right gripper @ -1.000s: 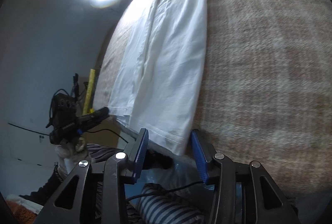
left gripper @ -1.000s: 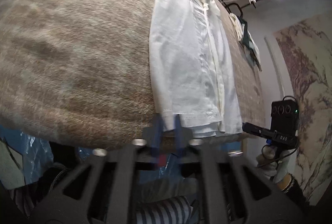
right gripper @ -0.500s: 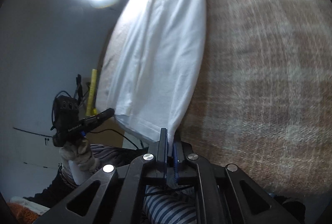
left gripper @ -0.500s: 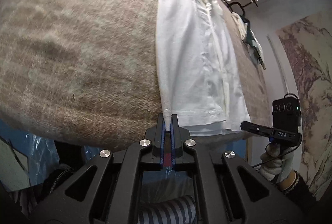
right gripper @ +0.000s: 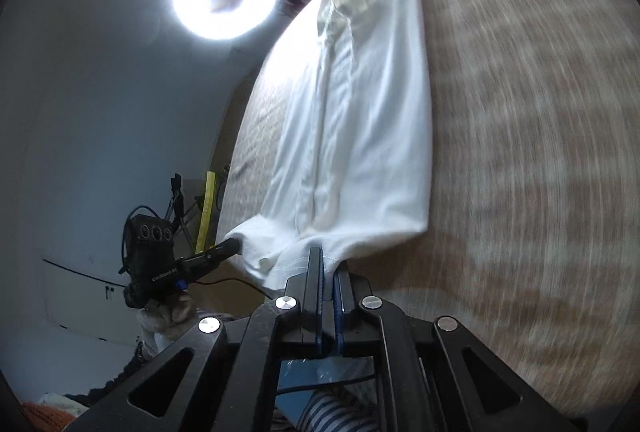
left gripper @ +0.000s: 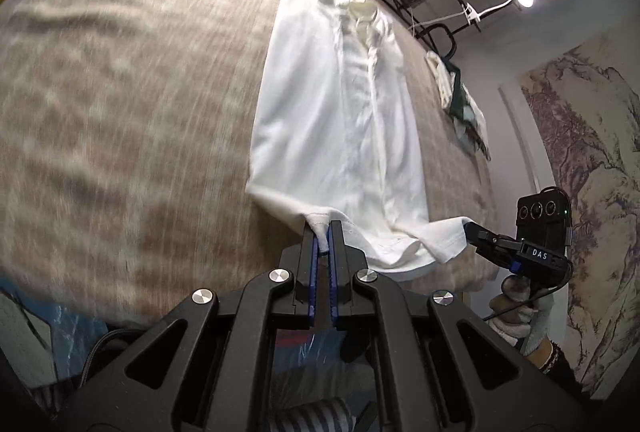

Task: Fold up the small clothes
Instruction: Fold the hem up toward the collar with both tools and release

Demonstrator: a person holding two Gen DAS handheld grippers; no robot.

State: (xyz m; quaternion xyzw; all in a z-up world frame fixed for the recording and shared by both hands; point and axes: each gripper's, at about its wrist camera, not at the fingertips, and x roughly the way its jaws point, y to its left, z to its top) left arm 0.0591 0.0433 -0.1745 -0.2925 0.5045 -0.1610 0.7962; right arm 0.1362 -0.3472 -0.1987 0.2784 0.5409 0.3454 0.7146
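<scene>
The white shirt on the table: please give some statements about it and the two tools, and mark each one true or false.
1. The left tool is shut on the hem of the white shirt. True.
2. The right tool stands open, holding nothing. False: it is shut on the other hem corner.
3. The shirt's collar lies at the far end. True.
4. The shirt lies on bare wood. False: on a brownish woven cover.

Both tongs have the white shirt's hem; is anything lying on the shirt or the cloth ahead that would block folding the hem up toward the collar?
Nothing visible does. The left tongs and right tongs pinch the white shirt at its hem, and its surface up to the collar is bare. Other clothes lie off to the side.
</scene>
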